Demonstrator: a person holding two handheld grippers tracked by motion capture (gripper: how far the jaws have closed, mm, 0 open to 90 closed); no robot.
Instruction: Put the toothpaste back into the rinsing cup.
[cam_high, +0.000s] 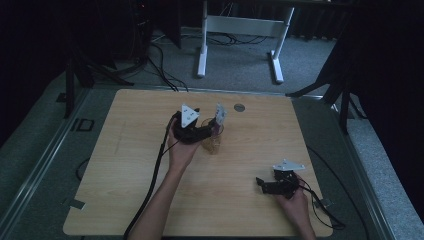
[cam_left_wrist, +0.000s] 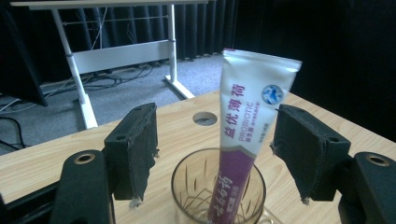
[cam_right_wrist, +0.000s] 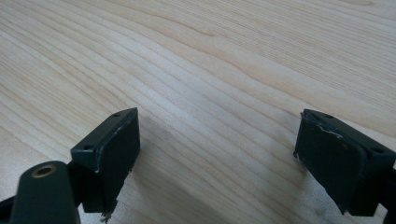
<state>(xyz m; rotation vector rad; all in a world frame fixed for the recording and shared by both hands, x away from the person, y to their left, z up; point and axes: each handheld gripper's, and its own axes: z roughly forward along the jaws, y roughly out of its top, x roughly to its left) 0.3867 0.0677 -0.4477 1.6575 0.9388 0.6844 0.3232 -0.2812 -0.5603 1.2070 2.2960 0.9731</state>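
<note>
Two grippers are at work over a pale wooden tabletop (cam_high: 125, 165), and the step in hand looks like letting go of a toothpaste tube that has been stood in a glass.

At the left of the high view, the left gripper (cam_high: 207, 131) sits just beside the glass (cam_high: 212, 142), near the middle of the tabletop. In the left gripper view its jaws are spread wide, one on each side of the toothpaste tube (cam_left_wrist: 245, 126), and neither pad touches it. The tube stands cap-down in the amber cut glass (cam_left_wrist: 218, 191), leaning slightly so its flat crimped end tilts toward the right-hand jaw. Behind it a round grommet hole (cam_left_wrist: 204, 118) marks the tabletop.

To do the release well, I judge the hand should draw straight back along the line of the jaws, keeping them spread and level, so that neither pad clips the leaning upper end and tips the glass. The smaller gap is on the right-hand side, so that is the one to watch. A slow retreat seems wise; the glass looks light and the tube is top-heavy.

Far to the right, near the tabletop's near edge, the right gripper (cam_high: 262, 184) rests low with its jaws spread over bare wood and nothing between them. It can stay put.
</note>
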